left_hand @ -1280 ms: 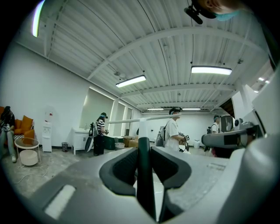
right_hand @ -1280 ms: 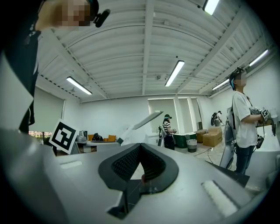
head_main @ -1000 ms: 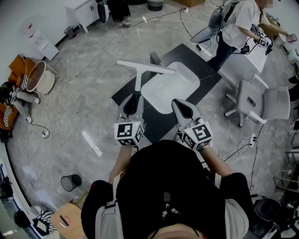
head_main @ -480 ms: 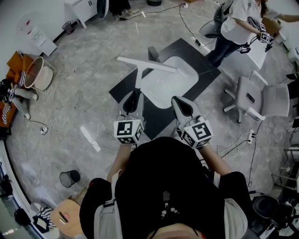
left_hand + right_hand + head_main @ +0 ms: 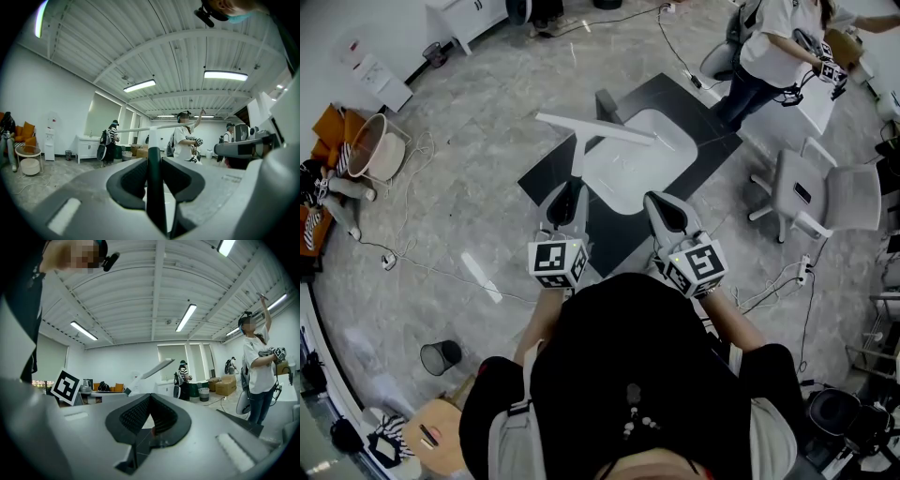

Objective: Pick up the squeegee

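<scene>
Squeegee is up in the air at the picture's centre, its dark handle clamped between the fingers of the left gripper. Its long white blade lies crosswise above the near-left corner of the white worktop. The right gripper is level beside it, lower right of the worktop, fingers clenched on nothing.

The worktop stands on a dark mat. A grey office chair sits to the right, and a person in a white top stands at the upper right. A round basket stand is at the left, a black waste bin at the lower left, and a cable trails across the floor.

Compared with a second ago, both grippers and the squeegee sit just as they did. The person at the upper right has shifted and now stretches an arm out toward the picture's right edge.
</scene>
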Action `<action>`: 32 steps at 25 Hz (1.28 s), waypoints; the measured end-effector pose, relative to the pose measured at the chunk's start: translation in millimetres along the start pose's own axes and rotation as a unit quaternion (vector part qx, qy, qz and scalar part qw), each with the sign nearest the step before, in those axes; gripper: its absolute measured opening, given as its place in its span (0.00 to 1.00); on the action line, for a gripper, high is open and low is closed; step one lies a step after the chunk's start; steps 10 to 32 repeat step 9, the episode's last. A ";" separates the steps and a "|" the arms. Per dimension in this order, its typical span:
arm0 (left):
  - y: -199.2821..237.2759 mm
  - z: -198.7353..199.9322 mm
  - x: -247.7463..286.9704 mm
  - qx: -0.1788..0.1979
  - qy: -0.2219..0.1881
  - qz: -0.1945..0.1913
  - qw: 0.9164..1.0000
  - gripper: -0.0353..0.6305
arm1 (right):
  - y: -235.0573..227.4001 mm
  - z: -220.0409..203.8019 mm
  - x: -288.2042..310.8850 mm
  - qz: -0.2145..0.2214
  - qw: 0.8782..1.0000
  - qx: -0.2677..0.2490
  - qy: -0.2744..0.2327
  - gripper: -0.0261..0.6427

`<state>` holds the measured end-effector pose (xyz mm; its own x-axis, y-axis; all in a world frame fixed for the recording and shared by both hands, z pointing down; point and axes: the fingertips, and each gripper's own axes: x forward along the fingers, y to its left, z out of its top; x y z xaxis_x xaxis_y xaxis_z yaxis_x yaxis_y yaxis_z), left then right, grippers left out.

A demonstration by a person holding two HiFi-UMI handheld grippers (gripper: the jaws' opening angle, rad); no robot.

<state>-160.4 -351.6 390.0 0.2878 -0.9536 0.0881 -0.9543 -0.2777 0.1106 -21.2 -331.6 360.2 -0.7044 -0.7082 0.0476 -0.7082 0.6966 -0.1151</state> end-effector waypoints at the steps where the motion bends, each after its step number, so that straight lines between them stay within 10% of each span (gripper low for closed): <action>1: 0.4 -0.1 -0.3 0.000 0.000 0.000 1.000 0.21 | 0.4 -0.4 0.3 0.001 1.000 0.000 0.000 0.04; 32: 1.2 0.0 -6.1 0.001 0.001 0.003 1.000 0.21 | 6.9 0.4 0.2 0.007 1.000 -0.002 0.002 0.04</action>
